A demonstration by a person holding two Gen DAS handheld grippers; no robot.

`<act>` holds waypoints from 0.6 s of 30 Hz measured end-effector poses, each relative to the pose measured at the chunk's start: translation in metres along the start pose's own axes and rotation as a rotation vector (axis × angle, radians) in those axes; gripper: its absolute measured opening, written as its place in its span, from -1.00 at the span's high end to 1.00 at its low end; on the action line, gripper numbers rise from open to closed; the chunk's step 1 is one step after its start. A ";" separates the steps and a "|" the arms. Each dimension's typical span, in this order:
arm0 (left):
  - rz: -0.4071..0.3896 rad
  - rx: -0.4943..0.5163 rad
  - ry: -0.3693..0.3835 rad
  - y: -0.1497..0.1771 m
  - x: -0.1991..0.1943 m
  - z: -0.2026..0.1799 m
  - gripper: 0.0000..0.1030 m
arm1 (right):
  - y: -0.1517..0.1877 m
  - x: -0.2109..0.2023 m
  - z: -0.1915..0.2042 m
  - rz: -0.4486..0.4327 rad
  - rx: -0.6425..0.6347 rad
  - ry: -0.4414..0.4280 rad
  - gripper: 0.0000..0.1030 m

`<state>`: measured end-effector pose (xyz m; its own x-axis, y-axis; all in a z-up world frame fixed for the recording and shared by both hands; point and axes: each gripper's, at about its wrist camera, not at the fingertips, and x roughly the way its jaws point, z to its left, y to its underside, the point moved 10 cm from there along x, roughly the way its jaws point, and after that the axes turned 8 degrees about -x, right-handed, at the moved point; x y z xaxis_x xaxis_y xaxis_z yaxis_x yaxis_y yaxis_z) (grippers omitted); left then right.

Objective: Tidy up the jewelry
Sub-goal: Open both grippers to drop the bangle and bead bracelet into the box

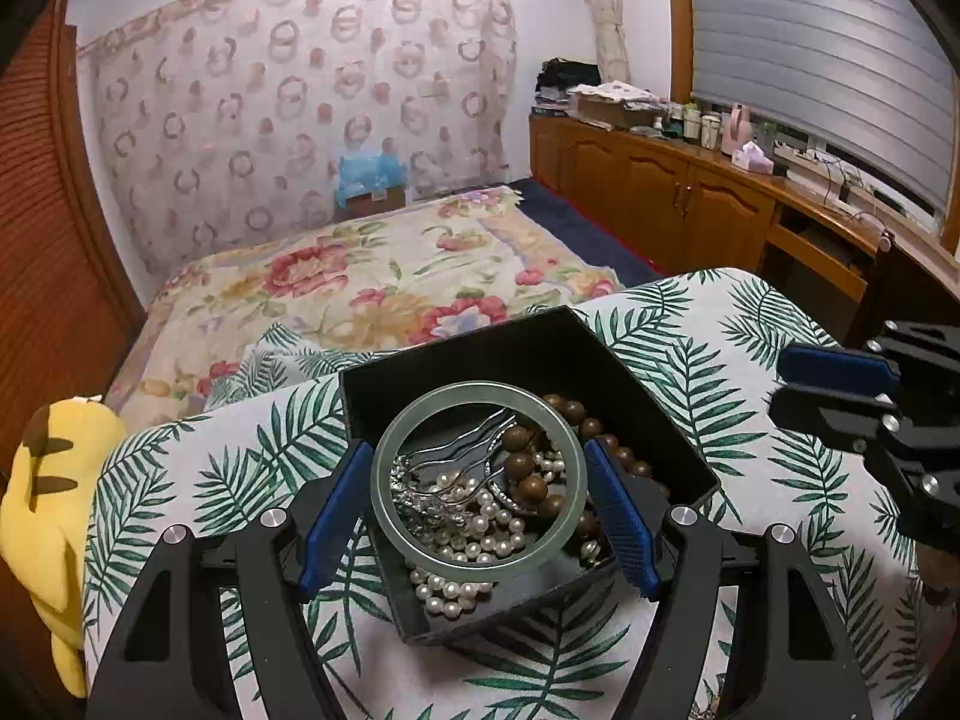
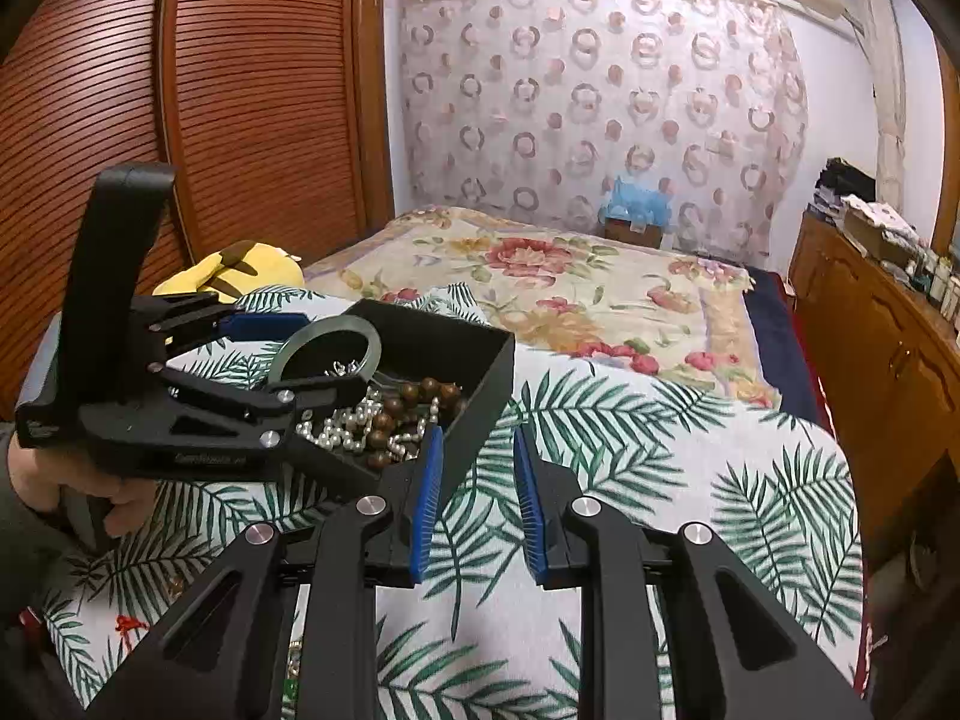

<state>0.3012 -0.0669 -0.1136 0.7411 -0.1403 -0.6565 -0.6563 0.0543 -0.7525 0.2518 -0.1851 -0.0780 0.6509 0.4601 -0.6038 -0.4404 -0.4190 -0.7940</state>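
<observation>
A black open box (image 1: 648,396) sits on a leaf-print cloth (image 1: 708,336). It holds white pearls (image 1: 474,534), brown wooden beads (image 1: 534,474) and silver hairpins (image 1: 462,438). My left gripper (image 1: 480,486) is shut on a pale green jade bangle (image 1: 384,492), held flat just above the box. In the right wrist view the bangle (image 2: 312,336) and box (image 2: 480,396) are at left. My right gripper (image 2: 477,450) is open and empty beside the box's right corner; it also shows in the left wrist view (image 1: 840,378).
A yellow plush toy (image 1: 48,480) lies at the cloth's left edge. A floral bedspread (image 1: 372,276) lies beyond the box. Wooden cabinets (image 1: 690,192) with clutter on top run along the right wall. A slatted wooden wardrobe (image 2: 240,96) stands left.
</observation>
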 end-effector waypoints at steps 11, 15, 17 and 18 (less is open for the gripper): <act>-0.022 0.020 0.018 -0.003 -0.017 -0.015 -0.48 | 0.025 -0.020 0.007 -0.003 0.013 -0.021 0.49; -0.046 0.032 0.023 0.006 -0.039 -0.018 -0.74 | 0.035 -0.029 0.021 0.005 0.011 -0.053 0.49; -0.048 0.032 0.024 0.011 -0.047 -0.018 -0.75 | 0.042 -0.033 0.031 0.014 0.001 -0.073 0.49; -0.048 0.026 0.027 0.015 -0.052 -0.016 -0.76 | 0.045 -0.034 0.036 0.019 -0.006 -0.081 0.49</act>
<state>0.2509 -0.0751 -0.0896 0.7676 -0.1696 -0.6180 -0.6156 0.0728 -0.7847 0.1875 -0.1915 -0.0961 0.5901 0.5135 -0.6230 -0.4486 -0.4330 -0.7818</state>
